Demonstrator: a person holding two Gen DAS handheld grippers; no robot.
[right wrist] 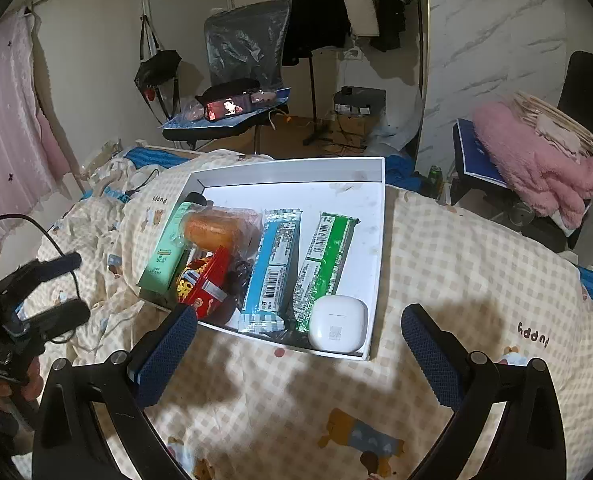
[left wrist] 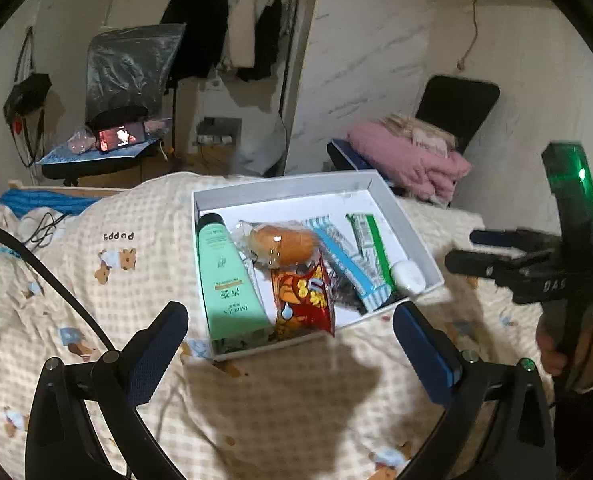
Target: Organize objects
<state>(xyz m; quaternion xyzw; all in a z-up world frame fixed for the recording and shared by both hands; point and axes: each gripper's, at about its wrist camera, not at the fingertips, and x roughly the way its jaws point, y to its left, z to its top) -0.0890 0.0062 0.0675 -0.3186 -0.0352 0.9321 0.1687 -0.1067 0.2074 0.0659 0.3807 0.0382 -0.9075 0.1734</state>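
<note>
A white box (left wrist: 284, 184) (right wrist: 376, 240) lies on the checked bedspread. In it lie a green tube (left wrist: 224, 276) (right wrist: 166, 248), a wrapped bun (left wrist: 280, 244) (right wrist: 220, 230), a red snack bag (left wrist: 304, 300) (right wrist: 202, 284), a blue packet (left wrist: 348, 264) (right wrist: 274, 264), a green packet (left wrist: 370, 240) (right wrist: 324, 264) and a white earbud case (left wrist: 408, 276) (right wrist: 338, 322). My left gripper (left wrist: 292, 340) is open and empty just in front of the box; it also shows in the right wrist view (right wrist: 62, 286). My right gripper (right wrist: 300, 344) is open and empty at the box's near edge; it also shows in the left wrist view (left wrist: 468, 250).
The bedspread (left wrist: 276, 400) (right wrist: 456, 280) is rumpled at the left with cables (right wrist: 56, 240). Behind stand a chair with a lit phone (left wrist: 120, 136) (right wrist: 228, 106), a chair with pink blankets (left wrist: 412, 156) (right wrist: 536, 152) and a clothes rack (left wrist: 232, 20).
</note>
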